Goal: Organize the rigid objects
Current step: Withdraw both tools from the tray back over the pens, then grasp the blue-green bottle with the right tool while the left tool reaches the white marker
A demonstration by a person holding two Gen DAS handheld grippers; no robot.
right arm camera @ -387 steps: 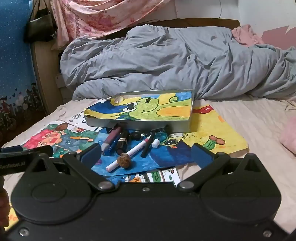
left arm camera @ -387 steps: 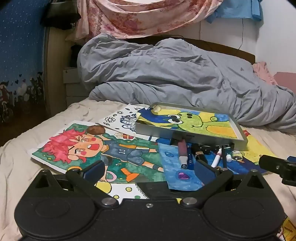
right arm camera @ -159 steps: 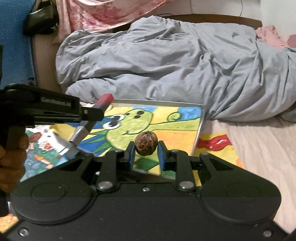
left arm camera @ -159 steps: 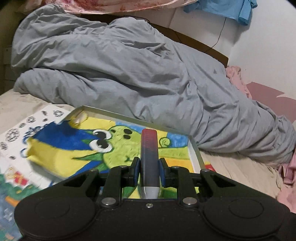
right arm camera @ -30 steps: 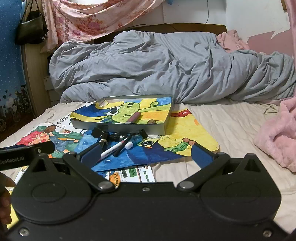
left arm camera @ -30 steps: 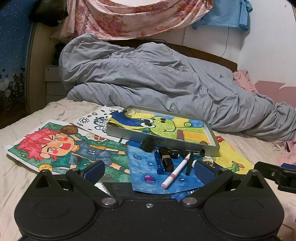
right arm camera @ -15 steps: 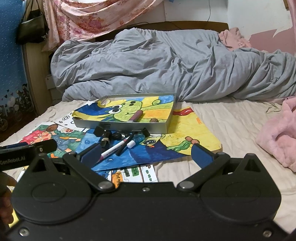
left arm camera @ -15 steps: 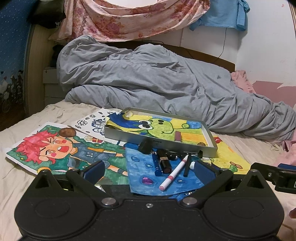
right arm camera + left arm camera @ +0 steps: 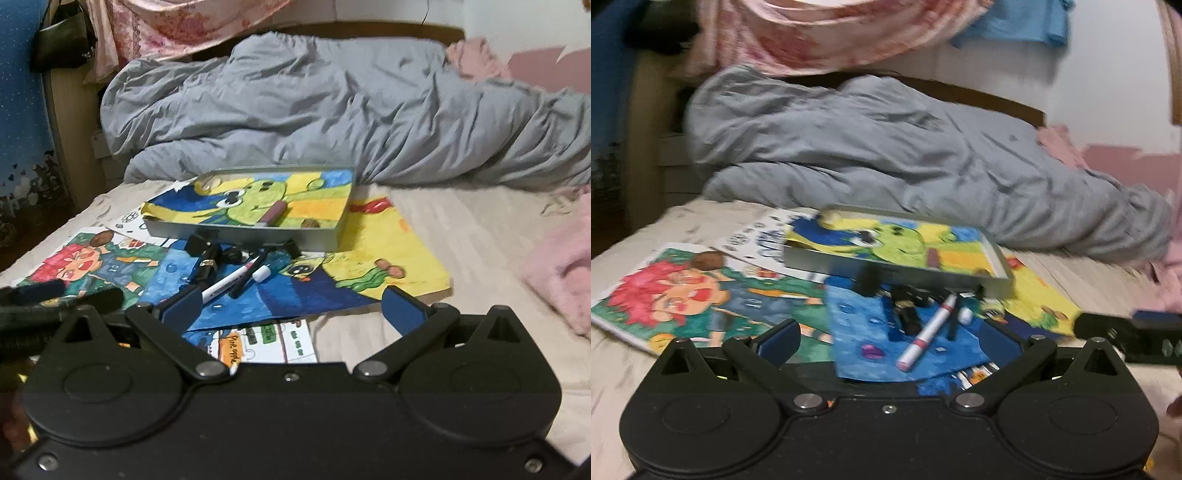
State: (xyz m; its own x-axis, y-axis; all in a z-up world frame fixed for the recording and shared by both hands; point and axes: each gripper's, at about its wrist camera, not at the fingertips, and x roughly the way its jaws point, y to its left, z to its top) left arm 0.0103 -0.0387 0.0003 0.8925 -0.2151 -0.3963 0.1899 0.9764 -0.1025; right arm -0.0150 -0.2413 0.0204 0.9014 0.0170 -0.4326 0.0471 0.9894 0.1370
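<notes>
One tray (image 9: 243, 233), two walnuts (image 9: 309, 223), one marker (image 9: 232, 278)

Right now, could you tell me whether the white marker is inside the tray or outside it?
Outside: the white marker lies on the blue drawing before the tray.

Small hard things, some in the tray, some in front of it.

The grey tray (image 9: 325, 236) lies flat on the bed with a frog picture inside. In it lie a pink tube (image 9: 272, 214) and a brown nut (image 9: 309, 223). In front of the tray, on the blue picture, lie a white pen (image 9: 928, 335), its white cap (image 9: 261, 274), a black lipstick (image 9: 207, 266) and a black pen (image 9: 246, 281). Another brown nut (image 9: 707, 259) sits on the red-haired kid picture, well apart.
</notes>
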